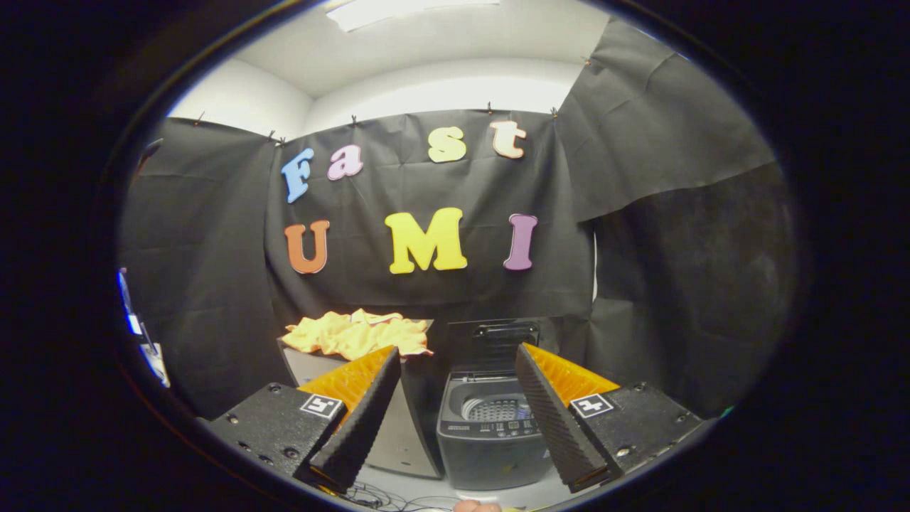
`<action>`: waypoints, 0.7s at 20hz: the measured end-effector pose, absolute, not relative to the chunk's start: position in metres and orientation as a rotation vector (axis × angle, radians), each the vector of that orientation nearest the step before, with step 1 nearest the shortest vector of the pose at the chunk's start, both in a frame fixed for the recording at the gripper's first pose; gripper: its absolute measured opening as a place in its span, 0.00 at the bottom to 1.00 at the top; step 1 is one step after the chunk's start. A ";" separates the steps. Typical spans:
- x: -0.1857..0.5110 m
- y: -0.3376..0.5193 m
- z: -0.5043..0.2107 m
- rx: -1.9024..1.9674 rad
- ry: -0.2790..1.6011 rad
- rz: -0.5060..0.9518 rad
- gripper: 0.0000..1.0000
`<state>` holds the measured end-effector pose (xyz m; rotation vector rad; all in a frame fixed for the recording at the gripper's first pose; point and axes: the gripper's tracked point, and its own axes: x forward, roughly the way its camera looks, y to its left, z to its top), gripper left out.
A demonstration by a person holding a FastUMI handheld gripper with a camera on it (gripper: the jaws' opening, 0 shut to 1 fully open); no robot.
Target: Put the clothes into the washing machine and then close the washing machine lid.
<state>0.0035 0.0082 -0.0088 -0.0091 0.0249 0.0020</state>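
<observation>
A crumpled yellow cloth lies on top of a grey box-like stand, beyond my left finger. To its right stands a small dark grey washing machine with its lid raised upright and the perforated drum showing inside. My gripper is open, fingers wide apart, with nothing between them. The washer sits in the gap between the fingers, some way ahead. The right finger overlaps the machine's right side.
Black cloth walls close the booth behind and on both sides. Thin cables lie on the pale floor in front of the stand. A fingertip of the person's hand shows at the very bottom.
</observation>
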 end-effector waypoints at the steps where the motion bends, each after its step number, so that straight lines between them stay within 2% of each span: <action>1: 0.003 0.007 -0.009 -0.009 0.028 0.001 1.00; 14: 0.011 0.015 -0.024 -0.016 0.067 0.002 1.00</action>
